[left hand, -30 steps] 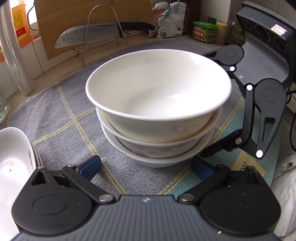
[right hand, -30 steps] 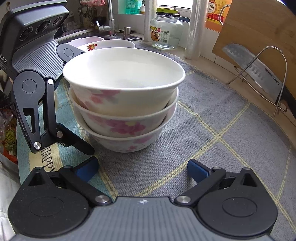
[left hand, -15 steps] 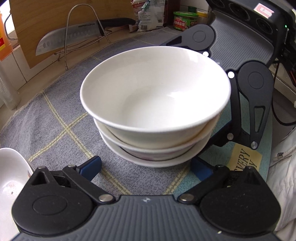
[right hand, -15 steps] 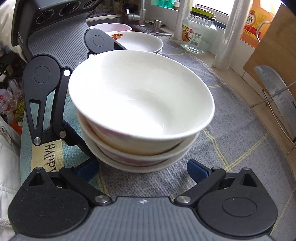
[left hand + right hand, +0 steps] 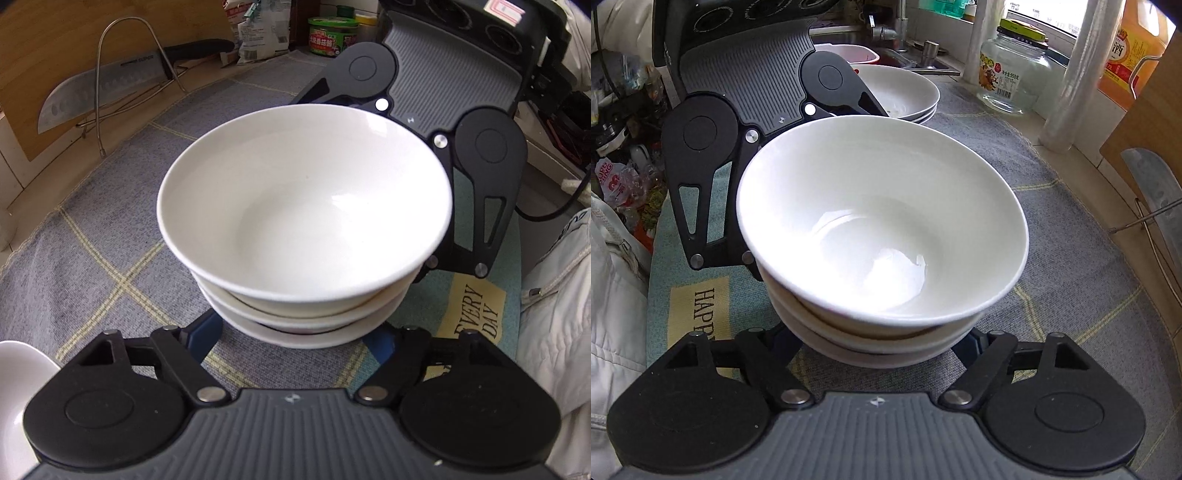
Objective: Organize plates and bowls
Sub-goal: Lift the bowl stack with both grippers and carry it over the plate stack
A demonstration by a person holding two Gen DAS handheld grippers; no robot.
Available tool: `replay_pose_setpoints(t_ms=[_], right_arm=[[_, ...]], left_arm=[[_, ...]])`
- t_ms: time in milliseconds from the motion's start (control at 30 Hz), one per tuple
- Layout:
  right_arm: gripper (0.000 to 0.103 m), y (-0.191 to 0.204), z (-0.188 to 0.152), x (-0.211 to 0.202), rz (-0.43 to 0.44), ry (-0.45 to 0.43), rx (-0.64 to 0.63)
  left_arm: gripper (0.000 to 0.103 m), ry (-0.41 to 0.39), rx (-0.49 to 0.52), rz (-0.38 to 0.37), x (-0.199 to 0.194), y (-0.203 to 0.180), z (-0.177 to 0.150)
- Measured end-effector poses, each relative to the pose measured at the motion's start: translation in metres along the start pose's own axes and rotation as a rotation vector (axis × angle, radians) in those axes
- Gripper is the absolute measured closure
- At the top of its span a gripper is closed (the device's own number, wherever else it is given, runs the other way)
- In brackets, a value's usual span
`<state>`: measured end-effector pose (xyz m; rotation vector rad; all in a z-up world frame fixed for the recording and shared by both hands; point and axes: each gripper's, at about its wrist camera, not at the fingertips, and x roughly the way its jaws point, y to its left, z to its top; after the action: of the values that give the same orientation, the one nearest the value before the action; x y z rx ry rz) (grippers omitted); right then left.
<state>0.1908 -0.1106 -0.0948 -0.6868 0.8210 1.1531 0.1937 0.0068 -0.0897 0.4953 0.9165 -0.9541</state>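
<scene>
"EVERY DAY", "HAPP" on mat

Two close wrist views facing each other, angled down, sharing bowl stack

Three white bowls sat nested upright in one stack (the top one empty and glossy inside) on a grey checked cloth, with stacked white plates lying farther back.

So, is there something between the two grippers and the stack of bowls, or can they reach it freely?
Nothing visible stands between them. The left gripper and the right gripper have just been closing from opposite sides, with the base of the stack of bowls between each pair of fingers; the rims hide whether the pads touch.
</scene>
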Motion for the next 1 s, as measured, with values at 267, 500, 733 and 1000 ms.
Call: replay_pose_setpoints(t_ms=[267,500,733,1000], right_arm=[[0.02,0.002,0.0,-0.002,-0.012,0.0,0.015],[0.02,0.004,0.0,-0.002,-0.022,0.004,0.02],[0.02,0.008,0.0,-0.006,-0.033,0.009,0.024],[0.02,0.014,0.011,-0.018,-0.046,0.016,0.0]], left_arm=[[0.028,-0.008,0.033,-0.028,-0.001,-0.002,0.001],[0.028,-0.005,0.058,-0.021,-0.003,-0.005,0.0],[0.028,-0.015,0.073,-0.005,-0.008,-0.01,0.0],[0.028,-0.024,0.065,0.02,-0.024,-0.015,0.002]])
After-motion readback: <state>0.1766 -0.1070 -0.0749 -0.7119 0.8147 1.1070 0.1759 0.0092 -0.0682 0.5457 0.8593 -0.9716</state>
